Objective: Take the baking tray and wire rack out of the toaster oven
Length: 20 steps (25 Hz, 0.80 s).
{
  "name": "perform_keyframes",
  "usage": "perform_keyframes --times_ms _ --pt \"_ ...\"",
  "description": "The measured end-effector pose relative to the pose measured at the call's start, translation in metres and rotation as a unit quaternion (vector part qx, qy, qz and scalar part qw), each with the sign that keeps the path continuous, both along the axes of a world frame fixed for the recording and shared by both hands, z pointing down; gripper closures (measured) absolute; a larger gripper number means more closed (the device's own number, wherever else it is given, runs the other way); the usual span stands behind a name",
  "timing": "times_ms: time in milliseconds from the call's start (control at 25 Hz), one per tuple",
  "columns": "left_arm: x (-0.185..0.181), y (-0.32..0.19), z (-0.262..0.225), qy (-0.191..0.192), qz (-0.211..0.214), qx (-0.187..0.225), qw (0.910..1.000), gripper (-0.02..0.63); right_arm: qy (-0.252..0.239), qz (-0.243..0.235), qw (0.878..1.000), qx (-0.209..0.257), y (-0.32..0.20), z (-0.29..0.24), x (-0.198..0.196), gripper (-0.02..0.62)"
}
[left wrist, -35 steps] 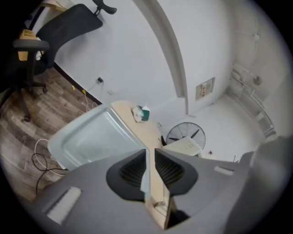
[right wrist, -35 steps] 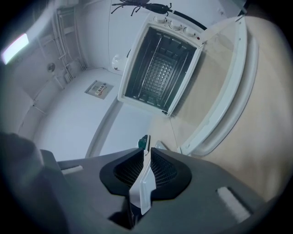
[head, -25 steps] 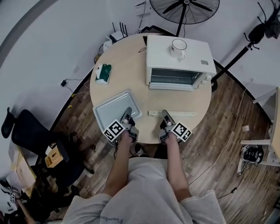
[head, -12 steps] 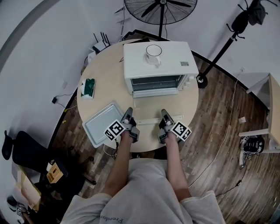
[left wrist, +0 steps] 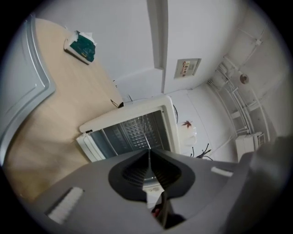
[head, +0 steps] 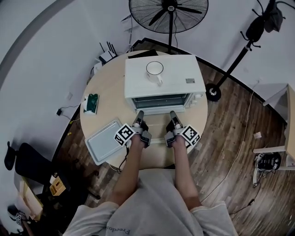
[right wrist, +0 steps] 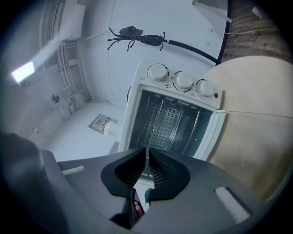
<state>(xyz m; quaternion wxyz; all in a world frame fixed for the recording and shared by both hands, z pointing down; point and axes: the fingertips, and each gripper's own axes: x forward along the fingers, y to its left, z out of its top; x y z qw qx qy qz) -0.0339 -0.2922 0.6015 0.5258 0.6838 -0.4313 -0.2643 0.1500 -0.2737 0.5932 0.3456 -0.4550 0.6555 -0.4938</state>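
The white toaster oven [head: 159, 85] stands at the back of the round table [head: 203, 120] with its door [head: 159, 110] folded down. The grey baking tray [head: 103, 143] lies outside on the table, left of my arms. My left gripper [head: 139, 113] and right gripper [head: 173, 113] point side by side at the door's front edge, both shut and empty. In the left gripper view its jaws [left wrist: 147, 153] face the open oven [left wrist: 132, 132]. The right gripper [right wrist: 146, 153] faces the oven [right wrist: 174, 119] too. The wire rack [right wrist: 155, 123] shows inside as a thin edge-on line.
A white mug [head: 154, 69] stands on top of the oven. A green packet [head: 93, 102] lies at the table's left edge. A floor fan [head: 168, 9] stands behind the table, and a black chair [head: 25, 161] stands on the floor to the left. The oven's knobs [right wrist: 183, 81] sit beside its opening.
Both grippers have travelled from the table's near edge up to the oven door. The left one has come away from the tray's corner. The tray has stayed where it lay.
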Motion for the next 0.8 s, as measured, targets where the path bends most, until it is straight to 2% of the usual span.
perform_keyframes --times_ms 160,240,400,800 --pt "0.016 -0.024 0.003 0.029 -0.012 0.001 0.9995 0.548 -0.02 -0.006 1.0 0.001 -0.029 0.001 0.004 0.589" --pt "0.019 -0.033 0.007 0.042 -0.024 -0.004 0.9988 0.54 -0.03 -0.006 1.0 -0.004 -0.04 0.004 0.007 0.551" --pt "0.019 -0.052 0.007 0.068 -0.053 0.001 0.9963 0.517 -0.046 0.001 0.999 -0.004 -0.064 0.008 0.016 0.542" --pt "0.014 -0.089 0.009 0.097 -0.1 0.015 0.9901 0.511 -0.088 0.008 0.996 -0.002 -0.105 0.012 0.016 0.534"
